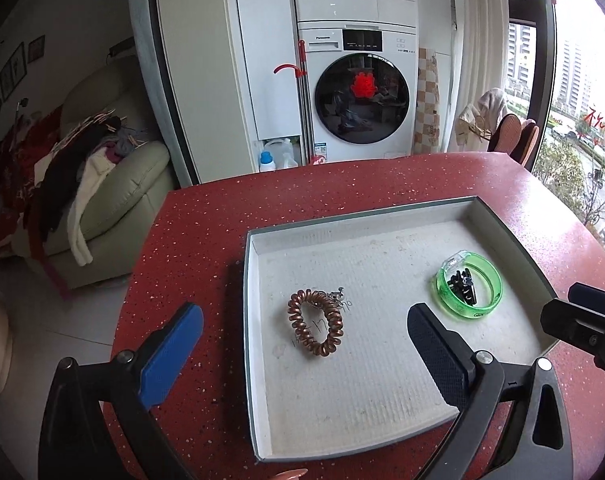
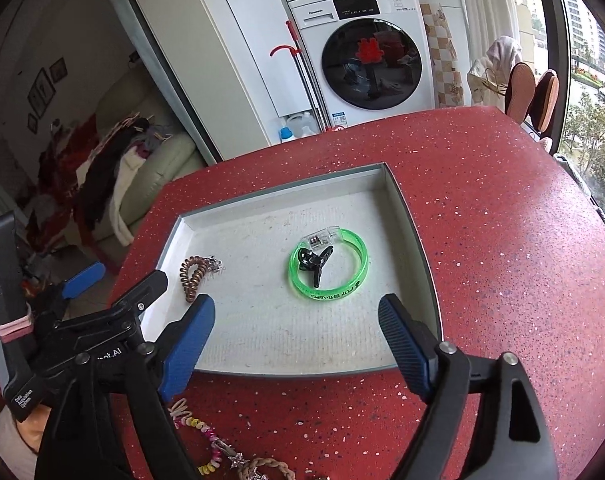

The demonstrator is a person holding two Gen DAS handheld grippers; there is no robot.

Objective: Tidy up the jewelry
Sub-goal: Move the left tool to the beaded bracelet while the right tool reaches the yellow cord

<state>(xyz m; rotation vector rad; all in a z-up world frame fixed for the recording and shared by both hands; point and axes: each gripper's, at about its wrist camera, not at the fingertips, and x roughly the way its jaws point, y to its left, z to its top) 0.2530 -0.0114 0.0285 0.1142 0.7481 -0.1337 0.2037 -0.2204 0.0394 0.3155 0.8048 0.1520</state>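
A: How far along is the sorting?

B: Partway, I'd judge. The tray (image 1: 258,320) on the red table (image 2: 482,240) already holds three things. A copper coil tie (image 1: 316,322) lies near the tray's left wall, with a small silver piece (image 1: 336,295) touching its far side. I can't tell what that piece is.

A: And on the right?

B: A green bangle (image 2: 328,270) lies flat toward the tray's right half, closer to the right wall than to the left. A black clip (image 2: 314,264) sits inside its ring.

A: Are the grippers carrying anything?

B: No. The left gripper (image 1: 302,340) has its jaws spread wide with nothing between the pads; the coil tie shows in the gap but lies on the tray floor below. The right gripper (image 2: 298,332) is likewise released and empty, hovering over the tray's near edge.

A: So what's left?

B: More pieces lie on the table at its near edge, outside the tray. The right wrist view shows a beaded string (image 2: 206,440) in pink and yellow, and a braided band (image 2: 262,466) beside it. A silver bit lies between them, too small to name.

A: So those go in next?

B: Probably. Both grippers are free, and the tray's near half is bare.
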